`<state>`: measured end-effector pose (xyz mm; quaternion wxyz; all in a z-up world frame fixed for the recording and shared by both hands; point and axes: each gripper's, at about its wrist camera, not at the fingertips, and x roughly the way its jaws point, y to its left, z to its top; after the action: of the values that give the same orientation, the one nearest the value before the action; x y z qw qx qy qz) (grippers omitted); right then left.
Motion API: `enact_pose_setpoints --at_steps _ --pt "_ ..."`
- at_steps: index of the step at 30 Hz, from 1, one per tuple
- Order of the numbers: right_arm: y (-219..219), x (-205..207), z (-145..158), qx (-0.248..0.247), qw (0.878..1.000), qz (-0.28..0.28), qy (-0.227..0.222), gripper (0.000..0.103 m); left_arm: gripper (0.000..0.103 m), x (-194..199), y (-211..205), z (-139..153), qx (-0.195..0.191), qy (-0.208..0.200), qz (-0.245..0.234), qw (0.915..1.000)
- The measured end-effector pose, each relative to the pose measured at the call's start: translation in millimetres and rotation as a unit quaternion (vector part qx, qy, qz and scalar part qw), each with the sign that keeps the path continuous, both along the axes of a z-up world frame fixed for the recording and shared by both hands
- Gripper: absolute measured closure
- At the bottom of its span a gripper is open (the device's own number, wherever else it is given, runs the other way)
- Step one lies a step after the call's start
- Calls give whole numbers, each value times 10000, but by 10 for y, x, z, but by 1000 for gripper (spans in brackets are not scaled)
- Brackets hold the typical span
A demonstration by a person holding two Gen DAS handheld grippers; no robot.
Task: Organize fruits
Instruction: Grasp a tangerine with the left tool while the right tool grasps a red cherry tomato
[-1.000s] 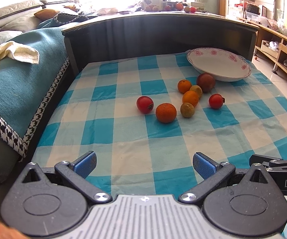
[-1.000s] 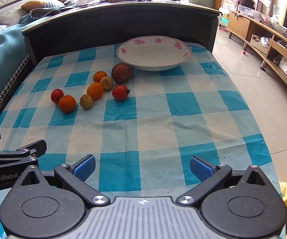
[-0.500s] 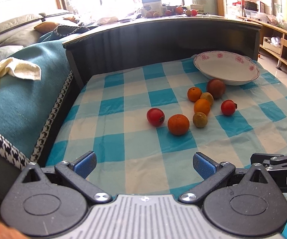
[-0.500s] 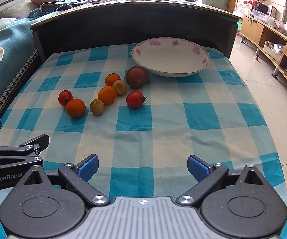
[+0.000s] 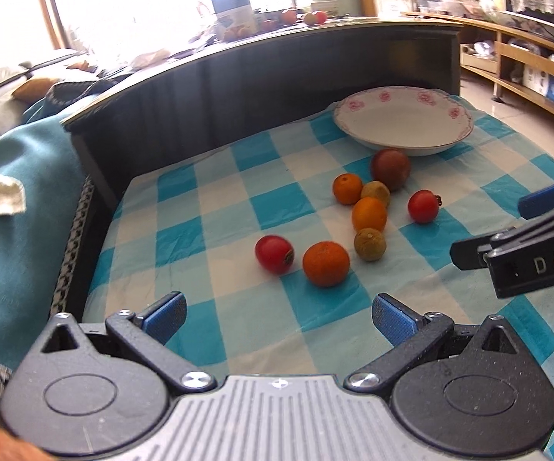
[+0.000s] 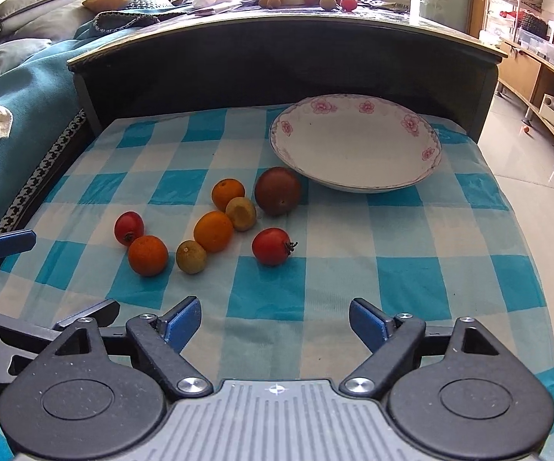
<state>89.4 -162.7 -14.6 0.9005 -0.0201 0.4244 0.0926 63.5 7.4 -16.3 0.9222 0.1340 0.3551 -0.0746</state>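
Observation:
Several small fruits lie loose on the blue-checked cloth: a red tomato, an orange, a yellow-green fruit, another orange, a stemmed tomato and a dark red-brown fruit. Behind them stands an empty white bowl with pink flowers; the dark fruit lies just in front of its rim. My left gripper is open, low, just short of the near orange. My right gripper is open too, short of the stemmed tomato. Nothing sits between either pair of fingers.
A dark raised board walls the cloth's far side, with more fruit and a box on the ledge above. A teal blanket with a cream towel lies to the left. Tiled floor and wooden shelves are on the right.
Both grippers have moved forward toward the fruit, which now looks larger and nearer. Both stay open. No fruit has moved.

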Motion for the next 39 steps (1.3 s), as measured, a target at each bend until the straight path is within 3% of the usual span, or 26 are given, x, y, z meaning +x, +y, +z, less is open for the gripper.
enact_pose_setpoints --at_steps 6,10,14,25,28,36,39 --pt "16 236 -20 -94 9993 374 27 31 1 198 -27 -24 -231 194 -367 9989" --pt "-3 344 -79 -20 9984 555 120 35 18 315 -48 -103 -408 423 -477 9971" --pt "-47 412 -129 162 9979 580 245 39 27 414 -57 -194 -540 571 -483 9957" --pt "-13 540 -231 297 9961 744 368 56 37 482 -149 -226 -471 408 -723 9954" --pt "-33 583 -243 355 9961 727 360 57 44 472 -159 -226 -488 418 -790 9948" --pt "-9 629 -262 280 9958 825 296 57 52 476 -124 -202 -605 372 -795 9943" --pt "-5 629 -267 204 9958 865 234 63 54 487 -107 -213 -614 366 -810 9942"
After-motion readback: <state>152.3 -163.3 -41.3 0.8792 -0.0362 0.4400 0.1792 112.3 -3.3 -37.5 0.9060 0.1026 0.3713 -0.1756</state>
